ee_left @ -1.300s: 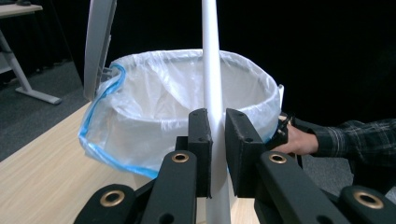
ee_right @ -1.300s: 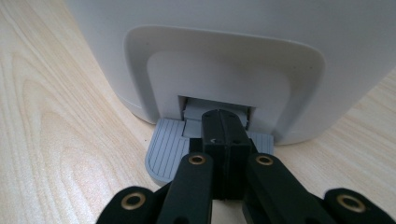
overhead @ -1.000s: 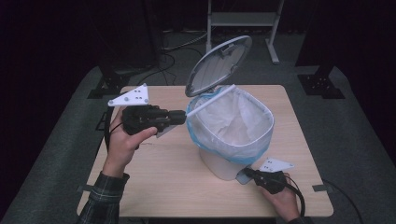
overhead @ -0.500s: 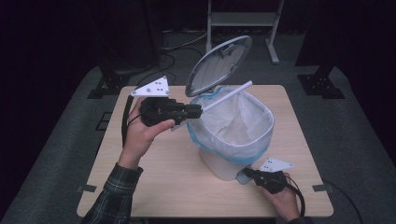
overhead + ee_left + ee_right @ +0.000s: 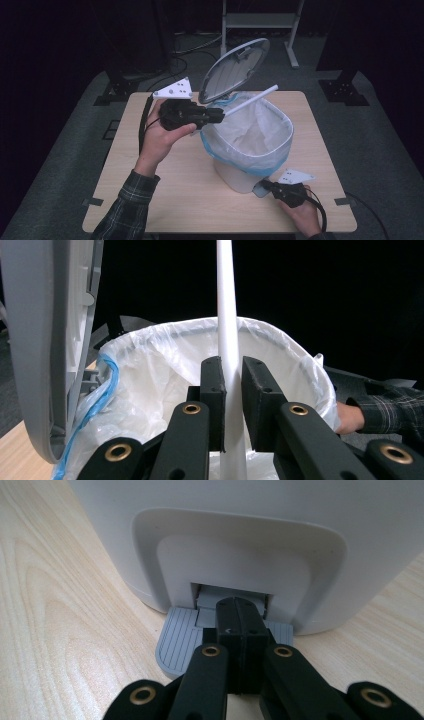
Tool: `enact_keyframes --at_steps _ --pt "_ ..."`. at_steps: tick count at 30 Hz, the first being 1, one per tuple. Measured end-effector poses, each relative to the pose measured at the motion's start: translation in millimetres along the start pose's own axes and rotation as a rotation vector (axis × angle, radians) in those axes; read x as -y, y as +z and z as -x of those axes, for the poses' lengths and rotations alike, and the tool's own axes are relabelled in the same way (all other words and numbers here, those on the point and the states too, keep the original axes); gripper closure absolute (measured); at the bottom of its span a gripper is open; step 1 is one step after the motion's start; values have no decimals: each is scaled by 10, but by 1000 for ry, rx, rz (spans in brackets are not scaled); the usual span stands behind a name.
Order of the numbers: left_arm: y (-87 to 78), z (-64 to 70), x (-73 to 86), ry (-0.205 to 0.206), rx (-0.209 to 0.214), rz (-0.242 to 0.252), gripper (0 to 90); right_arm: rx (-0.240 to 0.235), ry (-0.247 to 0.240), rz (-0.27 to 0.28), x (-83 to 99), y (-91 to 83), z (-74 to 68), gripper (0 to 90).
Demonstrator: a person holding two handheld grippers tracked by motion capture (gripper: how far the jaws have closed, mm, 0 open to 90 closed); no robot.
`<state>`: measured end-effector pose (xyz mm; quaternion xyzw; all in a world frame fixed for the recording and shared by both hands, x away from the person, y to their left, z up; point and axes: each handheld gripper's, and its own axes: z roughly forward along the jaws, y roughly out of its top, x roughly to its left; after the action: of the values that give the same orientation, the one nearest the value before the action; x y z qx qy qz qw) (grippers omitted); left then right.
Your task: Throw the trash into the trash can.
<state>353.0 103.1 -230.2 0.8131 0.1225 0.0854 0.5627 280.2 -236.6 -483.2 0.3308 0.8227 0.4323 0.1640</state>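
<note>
White tube (image 5: 251,100) sits clamped in left gripper (image 5: 219,115), tip out over the lined pedal bin (image 5: 248,145) mouth, lid (image 5: 234,70) up. Right gripper (image 5: 241,621), jaws together, presses the grey pedal (image 5: 176,640) at the bin's base on the surface (image 5: 175,190). Looks like disposal: lid-open done, release into the bag (image 5: 165,360) left.
</note>
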Motion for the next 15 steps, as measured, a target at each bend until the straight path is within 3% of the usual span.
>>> enact_keyframes --at_steps 15 --pt "15 -18 -1 -6 -1 5 802 1 0 0 0 0 -3 898"
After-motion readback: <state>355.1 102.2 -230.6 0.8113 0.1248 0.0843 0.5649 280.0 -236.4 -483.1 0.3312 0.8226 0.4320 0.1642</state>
